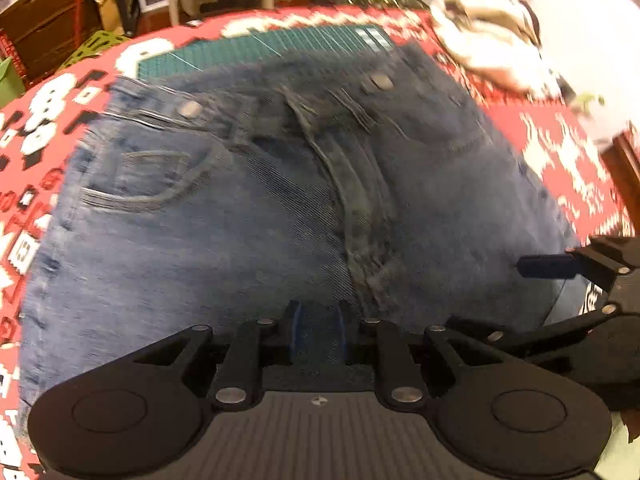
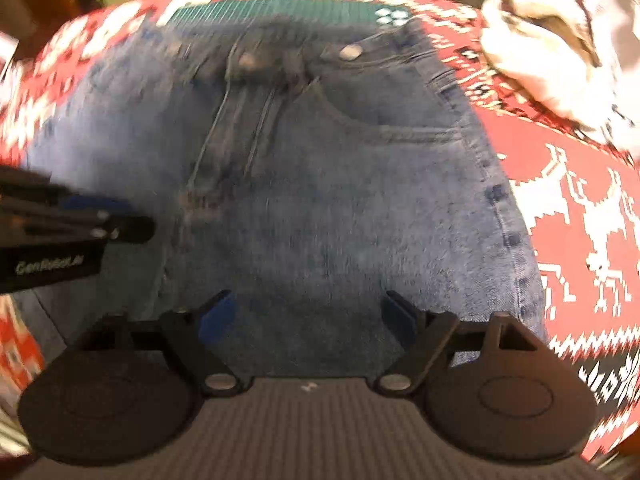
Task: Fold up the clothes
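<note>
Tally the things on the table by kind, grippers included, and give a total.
Jeans: 1
Cream knit garment: 1
Green cutting mat: 1
Red patterned tablecloth: 1
Grippers: 2, left gripper and right gripper
Total: 6

Light: dim, warm indoor cast
Blur: motion smear on jeans (image 1: 240,208), worst at the waistband
Edges: fisheye bending, tablecloth (image 2: 560,208) curved
</note>
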